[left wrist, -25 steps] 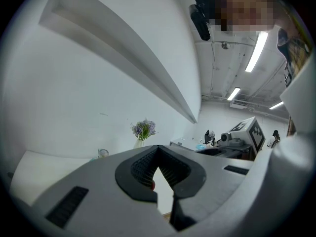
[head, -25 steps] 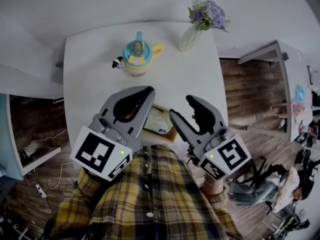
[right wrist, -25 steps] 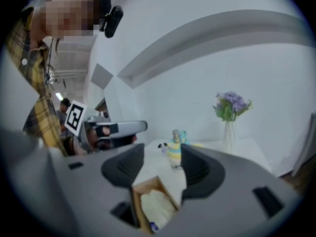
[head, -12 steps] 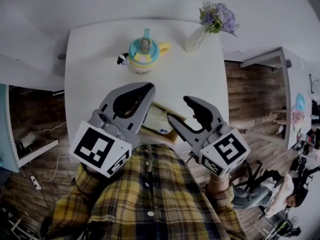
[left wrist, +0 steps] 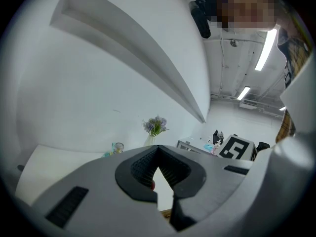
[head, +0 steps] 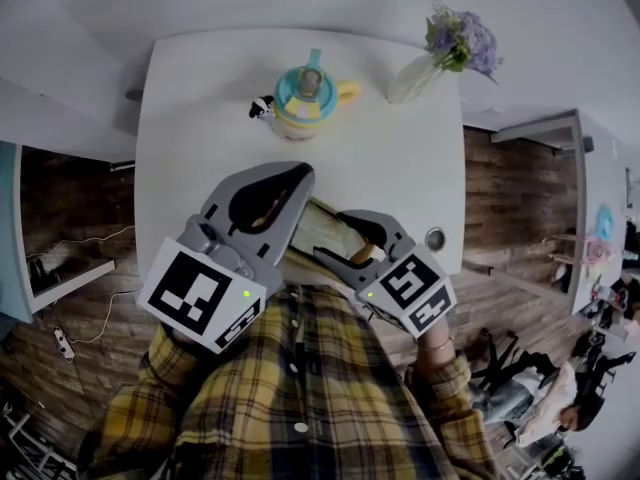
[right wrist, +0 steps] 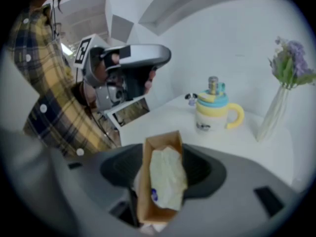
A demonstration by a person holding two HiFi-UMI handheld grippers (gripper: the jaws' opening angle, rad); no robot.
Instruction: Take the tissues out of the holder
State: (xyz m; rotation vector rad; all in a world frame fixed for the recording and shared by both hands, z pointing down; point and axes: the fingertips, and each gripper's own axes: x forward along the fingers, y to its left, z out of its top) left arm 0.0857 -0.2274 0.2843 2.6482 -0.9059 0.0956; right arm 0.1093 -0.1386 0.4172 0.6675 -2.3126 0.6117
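A brown cardboard tissue holder point(head: 301, 264) stands near the front edge of the white table point(head: 190, 128), with a pale tissue pack point(head: 318, 230) inside it. My right gripper point(head: 335, 238) points steeply down over it. In the right gripper view the holder point(right wrist: 147, 181) and its tissue pack point(right wrist: 168, 179) stand between the wide jaws of my right gripper point(right wrist: 165, 168). Those jaws have just been opening, and the pads do not press on the holder. My left gripper point(head: 298, 178) hovers left of the holder with its tips together and nothing held. In its own view my left gripper point(left wrist: 158, 151) faces the wall.
A mug with a yellow handle and blue lid point(head: 305, 103) and a small black-and-white figurine point(head: 262, 108) stand at the table's far side. A glass vase of purple flowers point(head: 432, 60) stands at the far right corner. Wooden floor lies beyond both table sides.
My right gripper has dropped and tipped downward, so its jaws now straddle the holder. The left gripper has hardly moved.
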